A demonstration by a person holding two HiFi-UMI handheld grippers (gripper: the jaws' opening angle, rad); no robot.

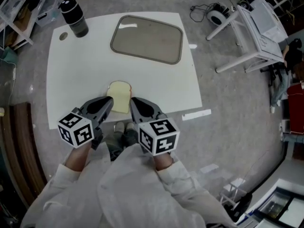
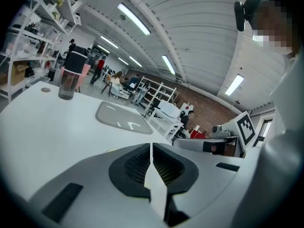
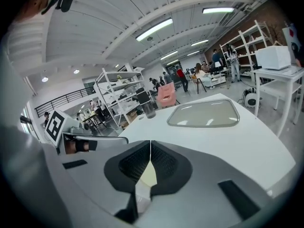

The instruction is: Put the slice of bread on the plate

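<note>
Onlooker's notes, from beside the white square surface [image 1: 80, 80].

- Pale, cream-coloured slice of bread [image 1: 119, 95] is lying flat on the surface near the edge closest to the person. It is not on the plate.
- Grey-brown rounded-rectangular plate [image 1: 147, 39] is sitting toward the far side, well apart from the bread. Nothing is lying on it.
- Black cylindrical bottle [image 1: 73, 15] is standing upright at the far left corner, clear of any path I would expect from bread to plate.
- Left gripper [image 1: 108, 101] is hanging just beside the bread's left edge and pointing forward and somewhat down. Its dark ribbed fingers [image 2: 137, 165] are clenched tip to tip with nothing between them.
- Right gripper [image 1: 133, 101] is mirroring it just beside the bread's right edge. Its fingers [image 3: 164, 163] are likewise closed together and empty. A pale patch is showing beneath them in the right gripper view, probably the bread below.
- I cannot tell from here whether either tip is touching the slice.

Progress, as I judge it: the task is sitting at its start. The grippers are bracketing the slice, but no grasp has been made and nothing has been lifted. Left to do: open one set of fingers, take the slice by an edge, carry it across to the plate and let go.
</note>
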